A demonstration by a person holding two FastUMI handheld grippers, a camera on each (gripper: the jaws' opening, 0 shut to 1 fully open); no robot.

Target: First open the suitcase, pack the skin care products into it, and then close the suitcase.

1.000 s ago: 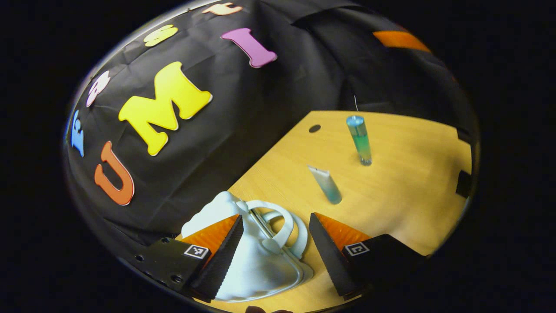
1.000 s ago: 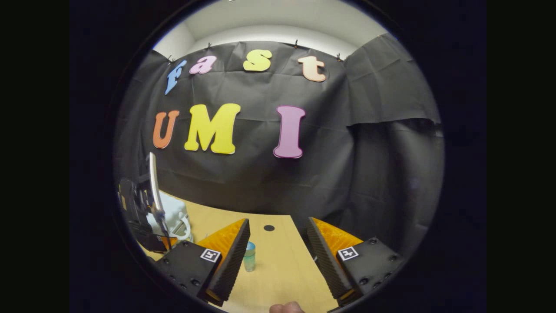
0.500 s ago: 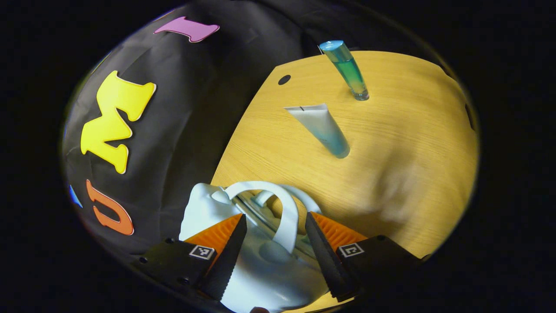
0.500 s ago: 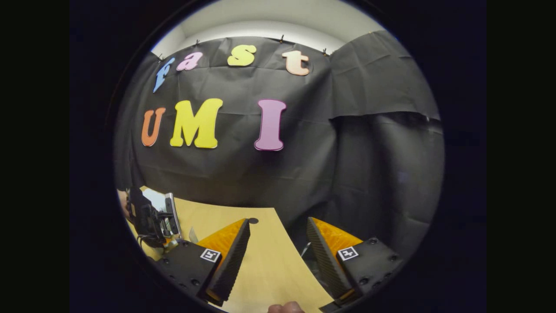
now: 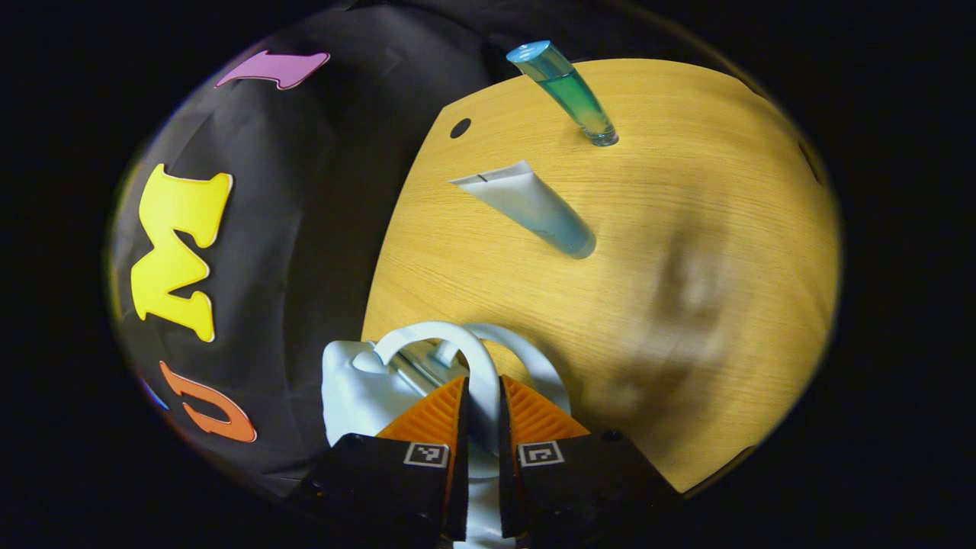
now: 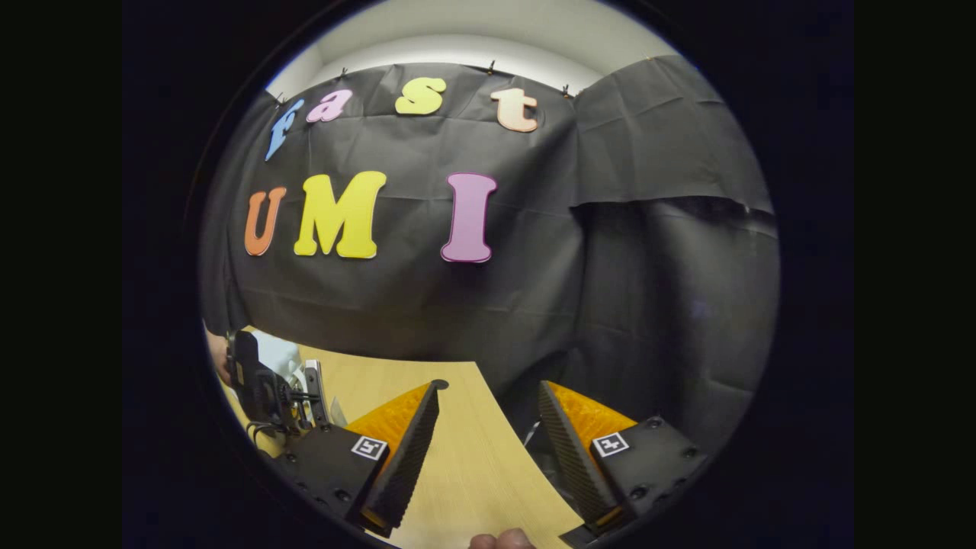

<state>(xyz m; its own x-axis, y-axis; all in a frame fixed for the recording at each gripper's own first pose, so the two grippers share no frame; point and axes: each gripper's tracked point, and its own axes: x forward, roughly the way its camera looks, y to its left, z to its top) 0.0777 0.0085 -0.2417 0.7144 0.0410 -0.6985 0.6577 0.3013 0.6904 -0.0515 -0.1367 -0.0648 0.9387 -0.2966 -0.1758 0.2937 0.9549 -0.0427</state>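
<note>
While the left tool (image 5: 482, 412) pinches the white handle (image 5: 479, 366) of the suitcase (image 5: 358, 381), opening is the step in hand, nothing packed yet.

Left gripper view: both fingers pressed onto the near handle loop, w/ the suitcase right under the tool at the counter (image 5: 686, 229) edge by the wall cloth; a 2nd loop sits just behind. Lid looks not lifted yet, can't tell for sure. Products lie ahead of the tool, well apart from the case: squeeze tube (image 5: 526, 210) nearer, long axis running diagonally away, then the clear blue-green bottle (image 5: 568, 91) farther on. Right tool (image 6: 488, 450) spread, holding nothing, hovering over bare counter. Left tool is the one at the case. Judgement: lift goes up and away from the hinge side.
</note>
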